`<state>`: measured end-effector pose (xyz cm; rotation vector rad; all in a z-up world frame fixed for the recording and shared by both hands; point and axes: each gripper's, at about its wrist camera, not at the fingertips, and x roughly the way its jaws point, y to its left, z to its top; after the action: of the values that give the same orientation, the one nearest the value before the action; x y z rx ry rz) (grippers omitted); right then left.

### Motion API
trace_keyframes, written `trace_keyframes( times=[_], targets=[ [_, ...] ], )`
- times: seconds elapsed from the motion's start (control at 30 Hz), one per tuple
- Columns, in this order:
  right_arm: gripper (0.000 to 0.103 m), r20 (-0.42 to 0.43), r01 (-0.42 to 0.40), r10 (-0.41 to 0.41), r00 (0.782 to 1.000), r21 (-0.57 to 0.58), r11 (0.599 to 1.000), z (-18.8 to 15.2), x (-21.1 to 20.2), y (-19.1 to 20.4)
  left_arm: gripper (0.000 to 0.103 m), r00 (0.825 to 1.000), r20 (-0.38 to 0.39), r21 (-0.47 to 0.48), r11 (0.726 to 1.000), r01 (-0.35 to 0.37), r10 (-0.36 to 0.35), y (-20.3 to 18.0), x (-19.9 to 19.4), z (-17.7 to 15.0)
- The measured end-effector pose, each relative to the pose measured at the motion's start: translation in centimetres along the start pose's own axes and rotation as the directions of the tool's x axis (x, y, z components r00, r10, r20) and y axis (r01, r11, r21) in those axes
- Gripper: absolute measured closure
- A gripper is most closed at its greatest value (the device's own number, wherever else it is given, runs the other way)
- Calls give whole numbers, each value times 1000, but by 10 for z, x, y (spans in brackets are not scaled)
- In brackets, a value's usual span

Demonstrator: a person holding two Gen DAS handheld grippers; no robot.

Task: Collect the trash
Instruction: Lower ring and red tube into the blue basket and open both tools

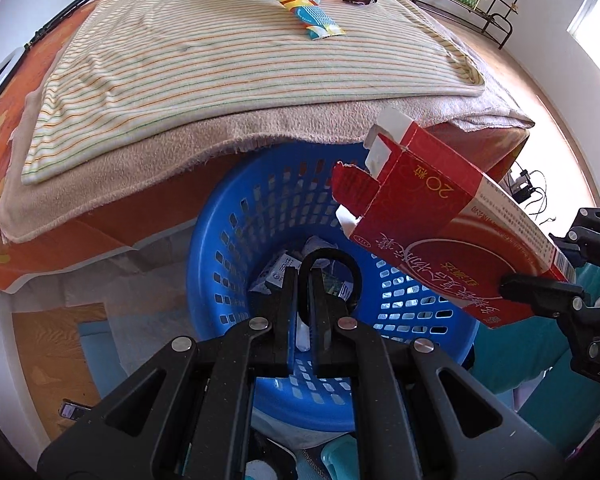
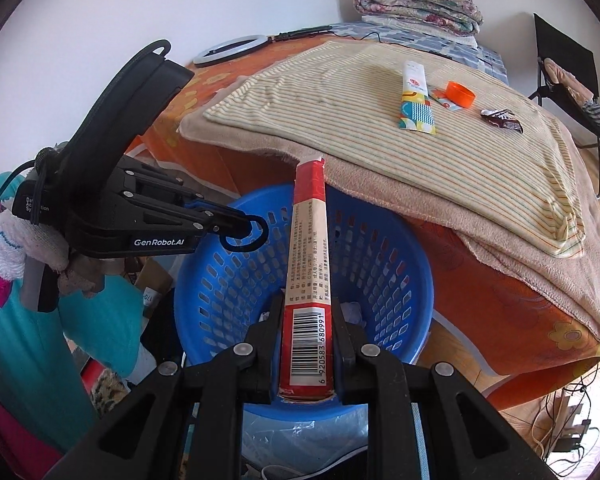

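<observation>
A black loop [image 1: 327, 276] is being pinched between the nearly closed jaws of the left gripper [image 1: 303, 280], held over the blue basket [image 1: 236, 216]. The scraps at the basket's bottom are being largely hidden by the fingers and cannot be identified. To the right, a red carton [image 2: 308, 264] is being clamped at its barcode end by the right gripper [image 2: 307, 320], angled above the basket; its far flaps are being seen only in the left view.

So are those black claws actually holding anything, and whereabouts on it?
The right hand-held gripper grips the red carton at its barcode end, above the blue basket. The left hand-held gripper is shut, holding nothing.
</observation>
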<state>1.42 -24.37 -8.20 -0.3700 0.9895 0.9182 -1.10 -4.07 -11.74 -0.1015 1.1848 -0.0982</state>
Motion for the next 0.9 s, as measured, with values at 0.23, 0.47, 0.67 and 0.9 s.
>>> trace_keyframes(
  times=[0.23,0.47,0.67,0.9],
  targets=[
    [85,-29,0,0,1000,13,1000,-1,10,-4,101,1000,-14,0,1000,0,0,-1,4,-1],
    [77,-49,5,-4,999,29,1000,-2,16,-8,101,1000,-22,-1,1000,2,-2,-1,6,1],
    [46,-56,18,-15,998,54,998,-2,18,-12,87,999,-37,-9,1000,-7,6,0,11,2],
    [20,-63,36,-32,998,78,996,-1,19,-16,57,1000,-28,-32,999,-15,15,5,10,2]
  ],
)
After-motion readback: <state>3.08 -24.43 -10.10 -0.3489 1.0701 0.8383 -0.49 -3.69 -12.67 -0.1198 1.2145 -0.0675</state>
